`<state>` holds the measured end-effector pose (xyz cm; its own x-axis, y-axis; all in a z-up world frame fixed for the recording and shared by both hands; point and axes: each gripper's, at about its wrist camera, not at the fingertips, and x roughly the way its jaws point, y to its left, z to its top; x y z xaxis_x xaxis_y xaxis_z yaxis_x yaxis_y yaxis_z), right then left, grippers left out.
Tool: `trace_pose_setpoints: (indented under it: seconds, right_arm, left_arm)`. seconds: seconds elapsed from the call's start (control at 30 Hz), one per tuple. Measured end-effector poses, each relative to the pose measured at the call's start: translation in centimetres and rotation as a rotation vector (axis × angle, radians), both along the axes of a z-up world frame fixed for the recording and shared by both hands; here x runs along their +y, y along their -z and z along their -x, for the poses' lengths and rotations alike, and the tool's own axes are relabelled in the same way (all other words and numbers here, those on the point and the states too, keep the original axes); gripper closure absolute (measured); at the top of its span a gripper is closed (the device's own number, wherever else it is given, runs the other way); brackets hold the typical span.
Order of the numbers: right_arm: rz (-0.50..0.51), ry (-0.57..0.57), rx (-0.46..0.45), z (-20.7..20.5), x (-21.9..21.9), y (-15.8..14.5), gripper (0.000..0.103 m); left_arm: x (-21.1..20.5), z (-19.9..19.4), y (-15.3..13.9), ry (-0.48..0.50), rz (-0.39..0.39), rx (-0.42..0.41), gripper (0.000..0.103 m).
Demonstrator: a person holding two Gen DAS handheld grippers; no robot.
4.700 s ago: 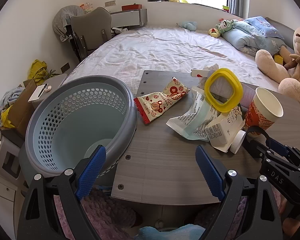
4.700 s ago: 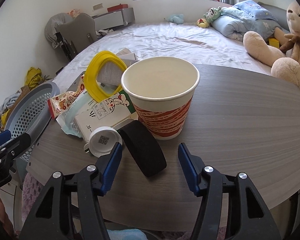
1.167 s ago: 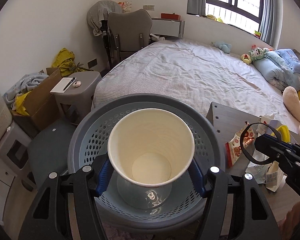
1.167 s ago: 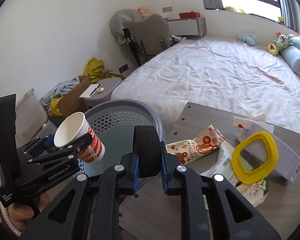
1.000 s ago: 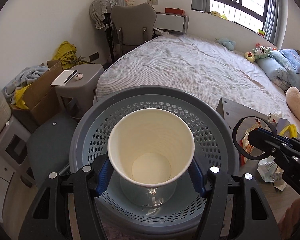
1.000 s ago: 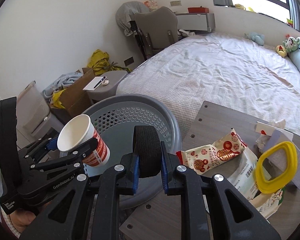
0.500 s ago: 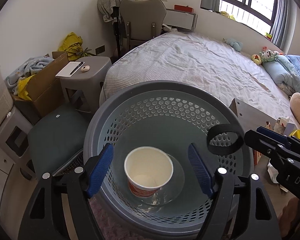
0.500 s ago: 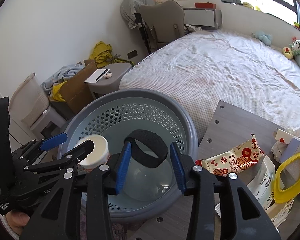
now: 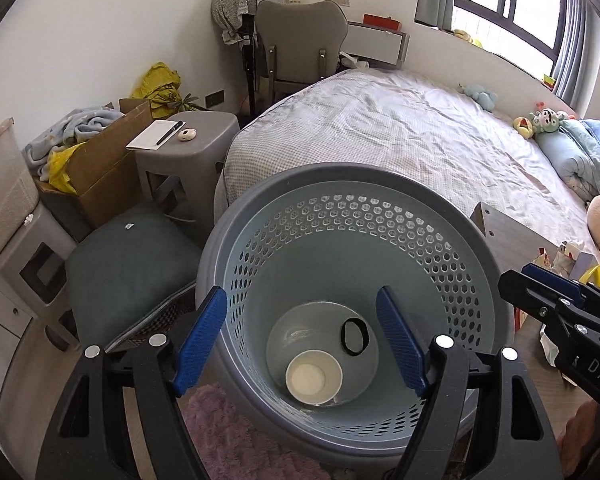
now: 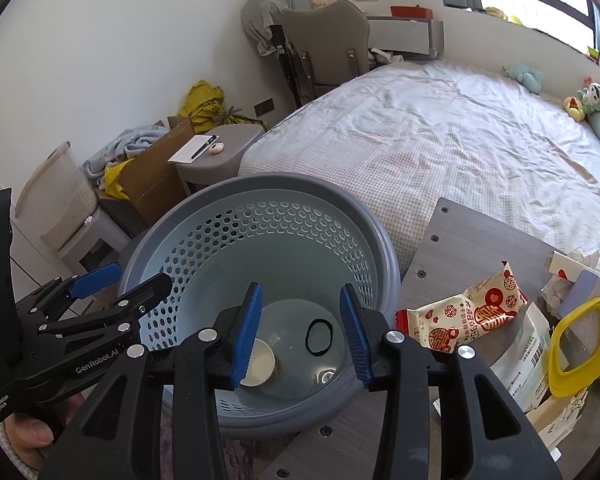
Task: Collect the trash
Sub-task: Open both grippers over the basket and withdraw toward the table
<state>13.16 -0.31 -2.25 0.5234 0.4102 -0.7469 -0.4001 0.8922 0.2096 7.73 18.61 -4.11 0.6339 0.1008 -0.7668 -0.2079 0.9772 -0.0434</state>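
Our left gripper (image 9: 300, 336) hangs over the basket (image 9: 452, 216) with its jaws spread wide and nothing between them, and our right gripper (image 10: 298, 332) hovers above the same opening, released as well, its blue pads clear of everything. Straight below, on the basket floor, we see the paper cup (image 9: 314, 378) standing upright and the black band (image 9: 354, 336) lying flat just beside it, so we judge those two pieces of trash as collected. Outward to the right, the surface (image 10: 456, 236) carries the rest: a red-and-white snack wrapper (image 10: 468, 312) near the edge closest to the basket, a printed plastic bag (image 10: 520, 356) beyond it, a yellow ring (image 10: 560, 360) on top of the pile, and crumpled paper and small cartons (image 10: 564, 268) behind, toward the bed. By our reckoning the job is under halfway, with the whole pile yet to go into the basket.
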Motion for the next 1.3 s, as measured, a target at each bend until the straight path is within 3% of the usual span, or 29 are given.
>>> trace_pose_setpoints:
  seconds: [0.53,1.3]
  right_arm:
    - [-0.008,0.03,-0.03,1.3,-1.9,-1.4,0.054]
    - [-0.049,0.178,-0.089,6.6,-9.4,-3.2,0.049]
  left_arm:
    - [-0.4,0.7,-1.3,-0.01,-0.011,-0.015,0.029]
    - [-7.5,3.4,-4.4,0.15,-0.002,-0.094,0.029]
